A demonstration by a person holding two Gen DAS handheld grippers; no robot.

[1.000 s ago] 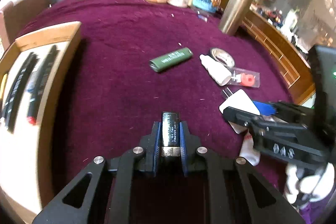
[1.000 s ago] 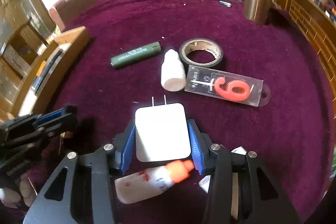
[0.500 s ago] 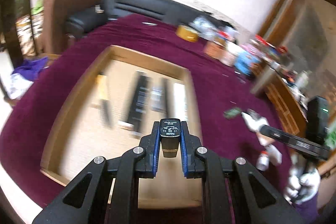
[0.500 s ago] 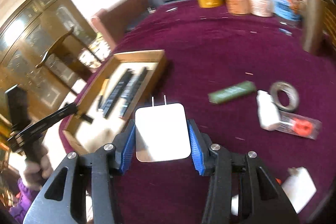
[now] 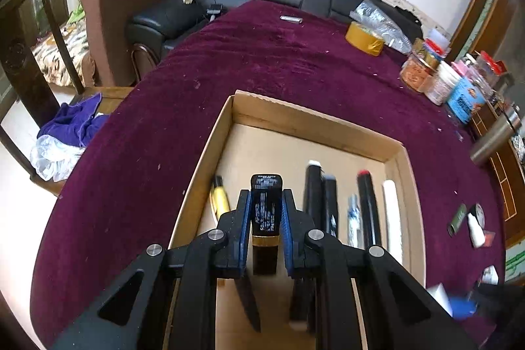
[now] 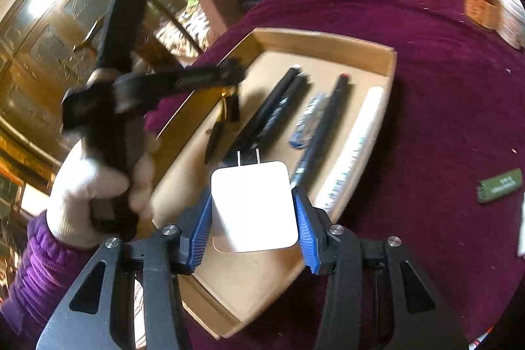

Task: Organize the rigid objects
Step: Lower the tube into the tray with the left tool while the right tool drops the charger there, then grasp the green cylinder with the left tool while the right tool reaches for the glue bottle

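So the cardboard tray [image 5: 398, 153] on the purple tablecloth [image 5: 279, 68] already has a row of dark pens [image 5: 366, 205] and a white tube [image 5: 392, 218] lying in it, crowding its right side. Left gripper [image 5: 265, 218] is clamped on a black lipstick [image 5: 265, 205] over the tray; its label is too small to read. Right gripper [image 6: 252, 218] pinches a white charger [image 6: 252, 205] above the tray's near end. The green tube [image 6: 500, 186] lies right of the tray.

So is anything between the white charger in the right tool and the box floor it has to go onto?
Nothing visible does. The white charger hangs over a bare near patch of the cardboard box; the pens lie farther in.
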